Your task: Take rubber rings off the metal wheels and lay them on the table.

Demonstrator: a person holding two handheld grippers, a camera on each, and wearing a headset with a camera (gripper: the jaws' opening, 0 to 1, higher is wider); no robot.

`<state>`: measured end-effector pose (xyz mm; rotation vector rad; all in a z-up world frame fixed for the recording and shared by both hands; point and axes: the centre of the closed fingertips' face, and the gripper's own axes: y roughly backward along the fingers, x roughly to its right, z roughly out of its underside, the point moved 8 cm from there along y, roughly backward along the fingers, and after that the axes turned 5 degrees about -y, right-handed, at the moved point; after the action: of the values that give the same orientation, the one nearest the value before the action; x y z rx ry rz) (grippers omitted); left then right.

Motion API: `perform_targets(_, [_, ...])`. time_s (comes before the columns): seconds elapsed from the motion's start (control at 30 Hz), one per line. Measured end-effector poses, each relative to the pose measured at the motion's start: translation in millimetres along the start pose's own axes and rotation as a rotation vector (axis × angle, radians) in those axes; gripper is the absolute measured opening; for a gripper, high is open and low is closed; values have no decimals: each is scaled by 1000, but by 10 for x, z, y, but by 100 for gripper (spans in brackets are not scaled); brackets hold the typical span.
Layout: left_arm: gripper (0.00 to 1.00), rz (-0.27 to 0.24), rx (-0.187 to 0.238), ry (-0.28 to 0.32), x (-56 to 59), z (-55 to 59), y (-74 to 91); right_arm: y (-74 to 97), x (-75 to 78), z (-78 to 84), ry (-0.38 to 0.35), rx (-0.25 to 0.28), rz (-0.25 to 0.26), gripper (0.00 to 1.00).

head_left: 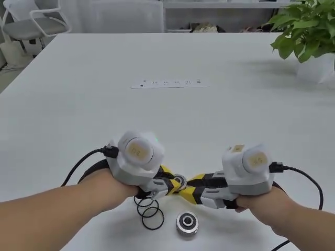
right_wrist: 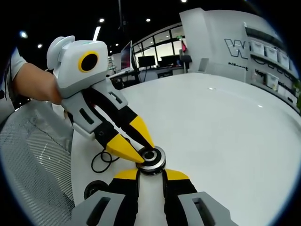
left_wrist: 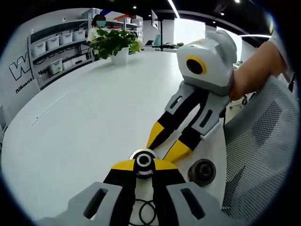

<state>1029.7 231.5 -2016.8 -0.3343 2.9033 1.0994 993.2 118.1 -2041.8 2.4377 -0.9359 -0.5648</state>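
Observation:
A small metal wheel point(head_left: 179, 182) hangs just above the white table point(head_left: 167, 120), between the two grippers. My left gripper point(head_left: 171, 182) comes in from the left and is shut on the wheel point(left_wrist: 143, 160). Facing it, my right gripper point(head_left: 189, 187) has its yellow fingers apart, one tip at each side of the wheel's point(right_wrist: 151, 160) near edge. Under the grippers lie three loose black rubber rings point(head_left: 151, 212) and a second metal wheel point(head_left: 187, 222). This second wheel point(left_wrist: 201, 172) rests beside the right gripper point(left_wrist: 162, 148).
A white power strip point(head_left: 168, 83) lies flat in the middle of the table. A potted plant point(head_left: 306, 26) stands at the far right corner. An office chair point(head_left: 36, 23) is beyond the far left edge. Black cables point(head_left: 84, 159) trail from both grippers.

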Motion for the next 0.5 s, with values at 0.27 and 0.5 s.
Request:
perform_targets(0.27, [8, -1, 1, 1, -1, 1, 1, 14, 11, 5, -25, 7, 1, 14])
perform_targets(0.5, [7, -2, -1, 1, -1, 0, 1, 29, 7, 10, -14, 3, 1, 9])
